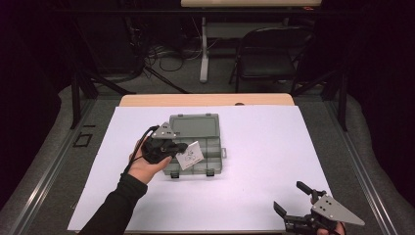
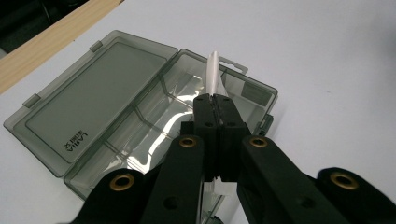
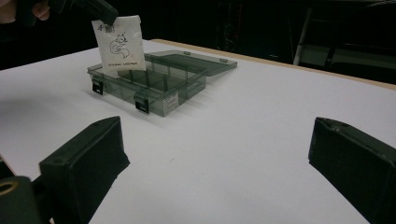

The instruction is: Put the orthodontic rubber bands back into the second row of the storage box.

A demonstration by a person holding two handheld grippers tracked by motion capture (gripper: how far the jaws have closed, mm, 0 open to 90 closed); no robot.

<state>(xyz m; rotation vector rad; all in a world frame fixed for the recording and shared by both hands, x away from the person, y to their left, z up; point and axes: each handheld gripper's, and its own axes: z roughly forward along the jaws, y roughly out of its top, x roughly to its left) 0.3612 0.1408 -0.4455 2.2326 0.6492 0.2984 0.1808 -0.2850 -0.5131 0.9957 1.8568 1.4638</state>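
Note:
A smoky clear plastic organiser box (image 1: 215,147) lies open in the middle of the white table, its lid (image 1: 195,125) folded back flat. My left gripper (image 1: 180,147) is shut on a small white packet (image 1: 190,155) with a squirrel drawing and holds it over the box's front compartments. In the left gripper view the packet (image 2: 213,74) shows edge-on between the closed jaws, above the box (image 2: 154,112). The right gripper view has the packet (image 3: 119,44) hanging over the box (image 3: 154,81). My right gripper (image 1: 292,200) rests open near the table's front right corner with nothing between its jaws.
A wooden table edge (image 1: 205,100) runs behind the white sheet. A folding chair (image 1: 271,54) and a table leg (image 1: 204,49) stand farther back. Wide bare white surface lies between the box and my right gripper.

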